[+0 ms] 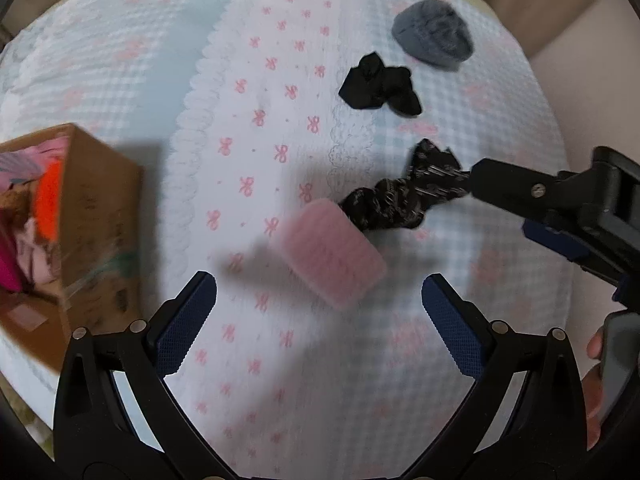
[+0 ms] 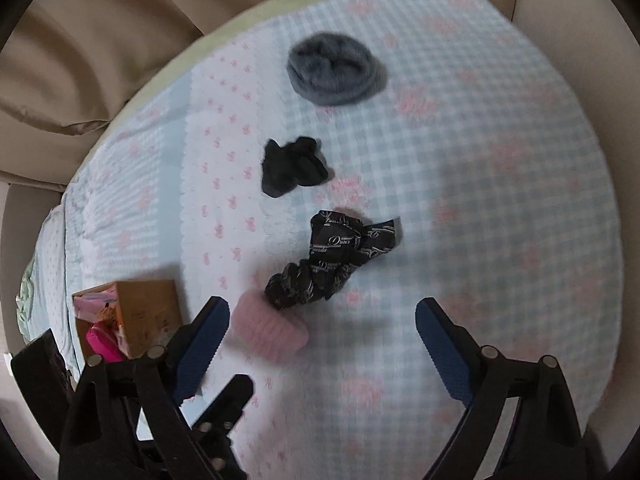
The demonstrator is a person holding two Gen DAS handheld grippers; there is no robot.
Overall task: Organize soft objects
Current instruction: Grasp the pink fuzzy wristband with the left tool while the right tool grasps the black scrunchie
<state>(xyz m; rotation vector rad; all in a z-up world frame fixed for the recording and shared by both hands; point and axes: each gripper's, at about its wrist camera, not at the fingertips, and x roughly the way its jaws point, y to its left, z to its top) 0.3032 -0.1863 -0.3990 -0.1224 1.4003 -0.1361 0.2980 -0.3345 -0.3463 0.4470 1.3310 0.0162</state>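
Observation:
A pink fuzzy bundle [image 1: 334, 254] lies on the bed just ahead of my open, empty left gripper [image 1: 318, 316]; it also shows in the right wrist view [image 2: 270, 330]. A black patterned cloth [image 1: 404, 194] [image 2: 332, 258] lies beside it. A plain black cloth [image 1: 380, 86] [image 2: 294, 166] and a grey fuzzy hat [image 1: 434, 34] [image 2: 334, 68] lie farther off. My right gripper [image 2: 322, 332] is open and empty, above the patterned cloth; it enters the left wrist view from the right [image 1: 560, 204]. A cardboard box [image 1: 92, 216] [image 2: 142, 314] holds pink and orange soft things.
The bedspread [image 1: 260, 80] [image 2: 500, 200] is light blue checks with a white band of pink bows. Beige fabric [image 2: 92, 60] lies past the bed's far edge. The left gripper's body [image 2: 216, 412] shows at lower left in the right wrist view.

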